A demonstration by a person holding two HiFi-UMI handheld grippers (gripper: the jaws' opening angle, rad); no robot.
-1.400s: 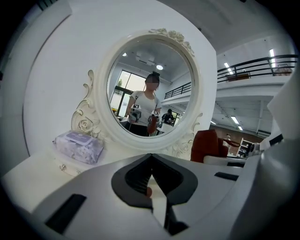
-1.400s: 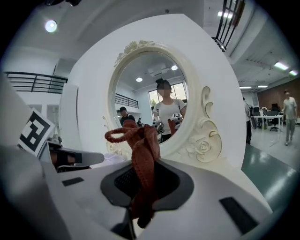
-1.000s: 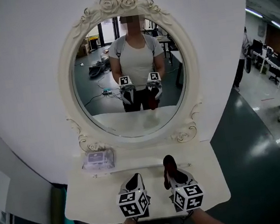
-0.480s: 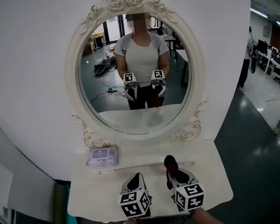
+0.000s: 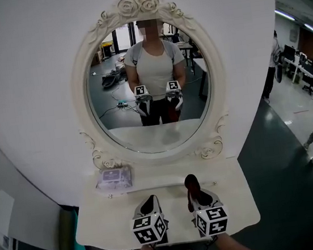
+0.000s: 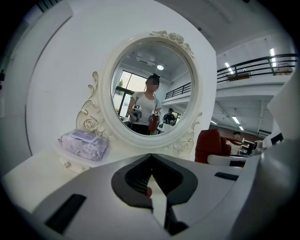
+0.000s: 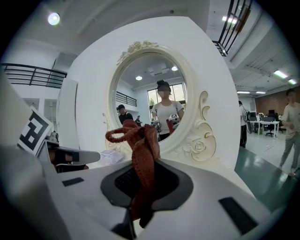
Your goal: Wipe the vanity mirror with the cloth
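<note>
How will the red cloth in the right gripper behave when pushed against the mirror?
Probably floppy: the cloth stands bunched and twisted above the right gripper's shut jaws. Likely light for its size; its knitted texture should grip rather than slide.

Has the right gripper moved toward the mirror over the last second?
No. The right gripper, shut on the cloth, stays over the table's front, as far from the mirror frame as before.

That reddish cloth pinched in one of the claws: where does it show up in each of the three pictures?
Head view: the cloth is low, right of centre, sticking up from the right claw.
Left gripper view: cloth at mid-right, beside the mirror.
Right gripper view: cloth dead centre, clamped between the jaws.
Shared landmark: the oval mirror.
</note>
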